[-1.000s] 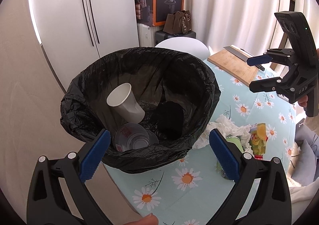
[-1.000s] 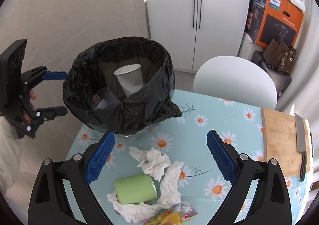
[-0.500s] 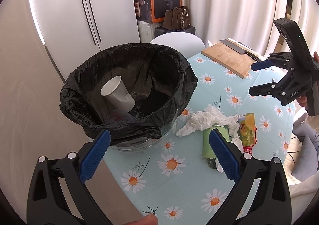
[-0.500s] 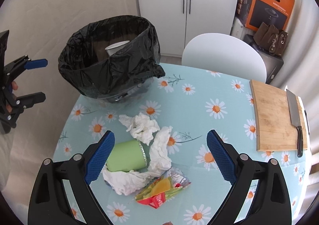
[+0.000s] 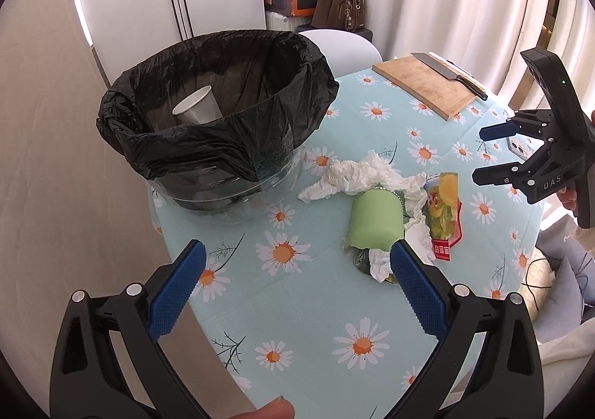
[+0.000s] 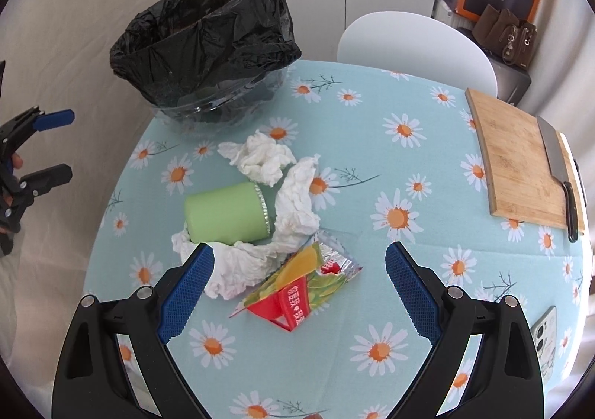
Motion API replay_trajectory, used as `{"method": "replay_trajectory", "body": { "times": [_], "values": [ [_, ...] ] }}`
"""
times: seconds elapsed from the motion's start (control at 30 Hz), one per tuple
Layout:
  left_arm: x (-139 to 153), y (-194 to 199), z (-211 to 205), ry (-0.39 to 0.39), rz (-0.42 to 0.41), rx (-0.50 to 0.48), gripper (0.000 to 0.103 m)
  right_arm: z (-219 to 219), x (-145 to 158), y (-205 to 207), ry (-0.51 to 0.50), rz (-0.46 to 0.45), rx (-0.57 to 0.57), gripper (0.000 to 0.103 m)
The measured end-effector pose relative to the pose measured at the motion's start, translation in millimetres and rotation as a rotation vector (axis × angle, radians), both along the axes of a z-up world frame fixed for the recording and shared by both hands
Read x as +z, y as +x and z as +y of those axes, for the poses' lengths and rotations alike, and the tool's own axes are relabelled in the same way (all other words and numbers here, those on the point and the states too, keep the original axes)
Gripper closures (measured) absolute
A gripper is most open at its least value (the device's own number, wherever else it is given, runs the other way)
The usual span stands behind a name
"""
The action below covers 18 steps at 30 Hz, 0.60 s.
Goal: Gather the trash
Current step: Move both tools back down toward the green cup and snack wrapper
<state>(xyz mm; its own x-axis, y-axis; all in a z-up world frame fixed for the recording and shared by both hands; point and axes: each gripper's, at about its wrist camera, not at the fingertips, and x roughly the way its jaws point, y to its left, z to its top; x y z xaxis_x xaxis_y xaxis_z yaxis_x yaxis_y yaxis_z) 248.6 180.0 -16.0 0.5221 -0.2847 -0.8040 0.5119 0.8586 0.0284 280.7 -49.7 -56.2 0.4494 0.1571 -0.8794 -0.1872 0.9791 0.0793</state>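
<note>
Black-lined bin (image 5: 223, 114), paper cup (image 5: 197, 108) inside, has slid to the frame's upper left as I pull back; both my fingers gape empty over the counter (image 6: 372, 166), so the tissues (image 6: 267, 158), green cup (image 6: 227, 214) and wrapper (image 6: 297, 289) at centre come next

A shiny black plastic bag (image 5: 223, 144) was seen, with crumpled white paper (image 6: 267, 158) and a smooth wooden board (image 6: 520, 166).

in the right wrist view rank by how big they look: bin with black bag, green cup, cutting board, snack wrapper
1. bin with black bag
2. cutting board
3. green cup and snack wrapper: look alike, not ranked; the wrapper lies nearer the camera.
</note>
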Motion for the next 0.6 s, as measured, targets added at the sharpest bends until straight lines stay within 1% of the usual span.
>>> {"method": "replay_trajectory", "body": {
  "times": [0.13, 0.33, 0.4, 0.5, 0.6],
  "values": [
    [-7, -12, -9, 0.004, 0.013, 0.009, 0.006, -2, -8, -10, 0.008, 0.018, 0.005, 0.014],
    [-17, -28, -26, 0.020, 0.031, 0.003, 0.006, -4, -22, -26, 0.037, 0.044, -0.020, 0.014],
    [-21, -32, -32, 0.017, 0.037, 0.000, 0.006, -4, -26, -32, 0.032, 0.033, -0.037, 0.014],
    [-30, -37, -40, 0.009, 0.053, -0.019, 0.006, -7, -33, -36, 0.077, 0.049, -0.052, 0.014],
    [-42, -38, -48, 0.023, 0.068, -0.032, 0.006, -8, -37, -40, 0.087, 0.052, -0.069, 0.014]
  ]
}}
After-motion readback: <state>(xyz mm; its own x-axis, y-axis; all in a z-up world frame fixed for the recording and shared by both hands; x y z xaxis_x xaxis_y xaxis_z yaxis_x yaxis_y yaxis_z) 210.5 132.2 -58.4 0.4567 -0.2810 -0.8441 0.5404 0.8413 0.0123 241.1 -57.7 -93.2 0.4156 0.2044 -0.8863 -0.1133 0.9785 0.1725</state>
